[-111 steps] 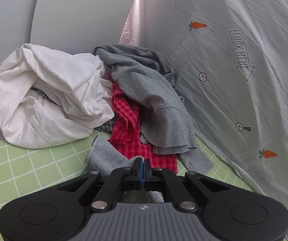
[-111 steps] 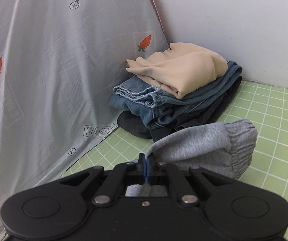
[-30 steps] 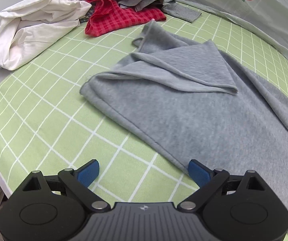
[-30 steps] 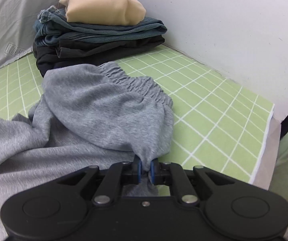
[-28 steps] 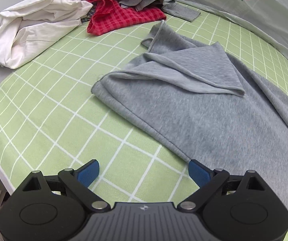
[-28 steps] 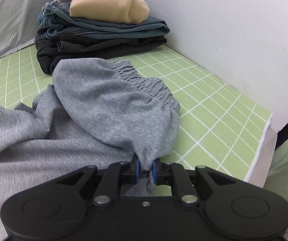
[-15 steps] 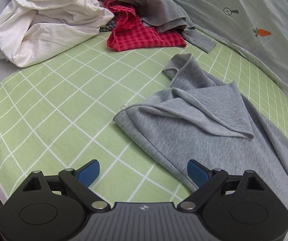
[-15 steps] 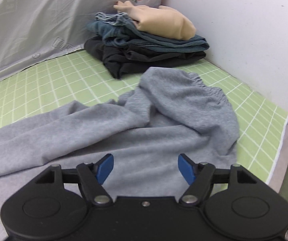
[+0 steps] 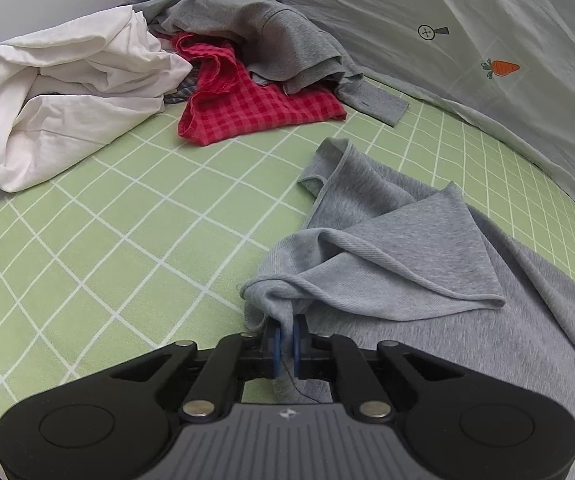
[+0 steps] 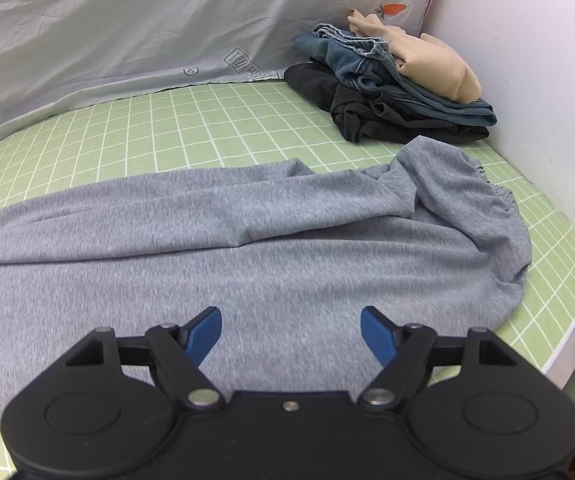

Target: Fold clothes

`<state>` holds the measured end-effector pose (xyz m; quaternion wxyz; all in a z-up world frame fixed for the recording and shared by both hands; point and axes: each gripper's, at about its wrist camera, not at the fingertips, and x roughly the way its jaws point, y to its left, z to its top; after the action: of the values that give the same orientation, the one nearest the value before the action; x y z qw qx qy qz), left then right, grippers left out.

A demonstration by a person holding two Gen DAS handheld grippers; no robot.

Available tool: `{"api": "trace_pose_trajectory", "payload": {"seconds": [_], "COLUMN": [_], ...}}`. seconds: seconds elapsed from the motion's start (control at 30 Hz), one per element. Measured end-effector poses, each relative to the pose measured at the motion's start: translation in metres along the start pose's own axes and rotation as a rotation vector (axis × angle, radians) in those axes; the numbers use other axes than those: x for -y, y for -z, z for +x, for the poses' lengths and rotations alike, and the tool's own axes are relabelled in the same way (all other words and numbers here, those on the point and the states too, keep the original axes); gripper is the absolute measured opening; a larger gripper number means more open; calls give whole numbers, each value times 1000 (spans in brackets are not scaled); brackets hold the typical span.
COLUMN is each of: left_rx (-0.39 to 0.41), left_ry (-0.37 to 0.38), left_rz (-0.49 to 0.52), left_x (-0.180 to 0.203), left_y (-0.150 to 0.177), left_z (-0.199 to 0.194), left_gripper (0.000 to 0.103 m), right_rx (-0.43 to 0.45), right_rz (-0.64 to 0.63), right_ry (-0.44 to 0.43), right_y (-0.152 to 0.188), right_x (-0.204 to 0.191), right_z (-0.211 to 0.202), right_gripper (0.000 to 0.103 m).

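Grey sweatpants [image 10: 247, 232] lie spread across the green checked cover [image 9: 107, 240]. Their elastic waistband [image 10: 487, 184] is bunched toward the right in the right wrist view. In the left wrist view a leg end [image 9: 407, 248] lies folded over itself. My left gripper [image 9: 286, 338] is closing, and its blue pads pinch the near corner of that leg's hem. My right gripper [image 10: 291, 332] is opening; its jaws stand wide above the seat of the pants with nothing between them.
An unfolded heap lies at the far left: a white cloth [image 9: 59, 92], a red checked shirt [image 9: 247, 108] and a grey top [image 9: 271, 36]. A folded stack of beige [image 10: 427, 64], denim [image 10: 367, 64] and black [image 10: 367, 108] garments sits by the white wall [image 10: 547, 60]. A carrot-print sheet [image 9: 487, 40] hangs behind.
My left gripper has shut on the corner of the pant leg. My right gripper has let go of the waistband, opened wide and drawn back over the middle of the pants.
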<state>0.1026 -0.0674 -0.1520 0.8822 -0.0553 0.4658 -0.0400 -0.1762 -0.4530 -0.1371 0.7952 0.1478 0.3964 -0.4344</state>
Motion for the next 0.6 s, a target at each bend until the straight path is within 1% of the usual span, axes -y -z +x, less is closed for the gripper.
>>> {"api": "trace_pose_trajectory", "payload": {"seconds": [0.13, 0.27, 0.3, 0.33, 0.37, 0.4, 0.43, 0.5, 0.57, 0.6], "left_rx": [-42, -73, -71, -67, -64, -53, -48, -38, -30, -28], "left_ry": [-12, -57, -61, -64, -68, -71, -76, -95, -114, -125], "left_rz": [-64, -116, -125, -134, -143, -147, -144, -112, -75, -48], "left_x": [-28, -57, -62, -66, -71, -74, -76, -75, -74, -73], "left_y": [25, 52, 54, 56, 58, 58, 57, 55, 54, 53], "left_z": [-20, -39, -42, -45, -49, -53, -55, -59, -62, -63], "left_gripper": [7, 8, 10, 15, 18, 18, 24, 29, 37, 39], "right_rx": [-2, -9, -12, -14, -17, -16, -16, -5, 5, 9], "right_rz": [-49, -103, -118, -132, -147, -161, -175, -197, -214, -219], "right_ry": [-31, -87, -102, -115, -129, -141, -152, -173, -203, -218], "right_y": [0, -3, -3, -3, -3, -3, -3, -3, -4, -5], "right_x": [-12, -28, -33, -38, -43, -48, -54, -64, -76, -82], "right_z": [3, 8, 10, 11, 12, 12, 12, 9, 6, 5], "right_gripper": [77, 77, 77, 77, 78, 81, 84, 90, 92, 92]}}
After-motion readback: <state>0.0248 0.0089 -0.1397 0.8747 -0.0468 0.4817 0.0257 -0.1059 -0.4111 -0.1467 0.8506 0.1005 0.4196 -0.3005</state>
